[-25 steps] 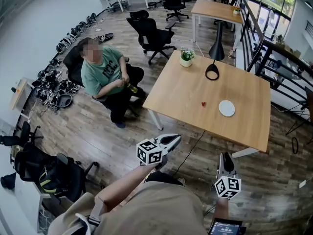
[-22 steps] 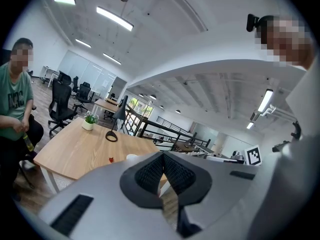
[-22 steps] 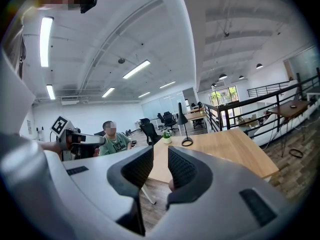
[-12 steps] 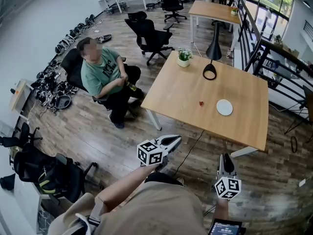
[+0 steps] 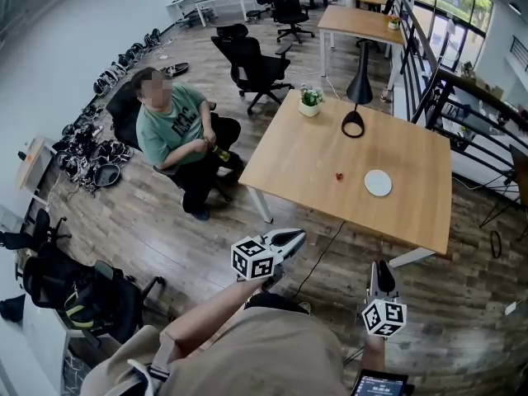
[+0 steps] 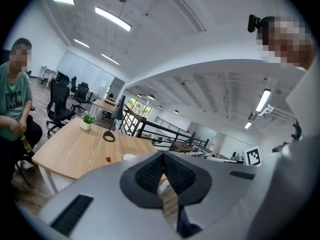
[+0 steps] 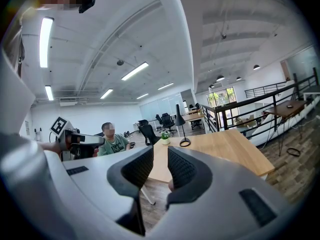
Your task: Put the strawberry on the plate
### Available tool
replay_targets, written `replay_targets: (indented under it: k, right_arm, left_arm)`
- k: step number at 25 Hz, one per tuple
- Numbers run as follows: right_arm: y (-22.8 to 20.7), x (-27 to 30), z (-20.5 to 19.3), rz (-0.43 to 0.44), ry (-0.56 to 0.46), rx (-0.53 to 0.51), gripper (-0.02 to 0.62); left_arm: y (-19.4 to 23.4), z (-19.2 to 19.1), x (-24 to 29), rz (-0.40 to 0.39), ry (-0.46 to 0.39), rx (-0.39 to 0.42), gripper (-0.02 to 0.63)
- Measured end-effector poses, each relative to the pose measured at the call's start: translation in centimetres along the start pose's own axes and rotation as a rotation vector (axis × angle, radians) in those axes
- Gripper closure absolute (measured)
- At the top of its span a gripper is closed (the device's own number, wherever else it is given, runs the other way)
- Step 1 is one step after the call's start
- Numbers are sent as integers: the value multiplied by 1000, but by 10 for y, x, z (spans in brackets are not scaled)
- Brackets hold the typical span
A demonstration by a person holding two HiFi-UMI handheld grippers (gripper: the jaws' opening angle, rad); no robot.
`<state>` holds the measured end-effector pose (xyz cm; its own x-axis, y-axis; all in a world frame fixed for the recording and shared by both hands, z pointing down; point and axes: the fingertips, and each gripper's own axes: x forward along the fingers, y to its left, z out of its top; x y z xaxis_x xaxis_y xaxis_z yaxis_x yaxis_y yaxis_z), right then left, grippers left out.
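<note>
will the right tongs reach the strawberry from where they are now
Probably not: the right tongs hang short of the table, floor between, and the strawberry lies well in from the edge. Nothing blocks the way.

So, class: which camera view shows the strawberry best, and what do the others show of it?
The head view: the strawberry lies unobstructed on the table, near the plate. The left gripper view shows only a red speck; the right gripper view, nothing of it.

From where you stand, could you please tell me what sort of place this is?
Probably an open-plan office: wooden tables, black swivel chairs, and strip lights on a high ceiling.
</note>
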<state>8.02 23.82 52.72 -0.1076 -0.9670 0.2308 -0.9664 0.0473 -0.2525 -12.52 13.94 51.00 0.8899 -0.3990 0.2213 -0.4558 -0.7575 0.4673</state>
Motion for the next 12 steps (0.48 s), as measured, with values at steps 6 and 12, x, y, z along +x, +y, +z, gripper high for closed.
replay_targets:
  k: [6, 12]
  right_arm:
    - [1, -2, -2, -3, -3, 1, 517]
    - [1, -7, -4, -11, 3, 3, 517]
  left_arm:
    - [1, -3, -2, -1, 2, -4, 605]
    - [-1, -5, -3, -5, 3, -9, 605]
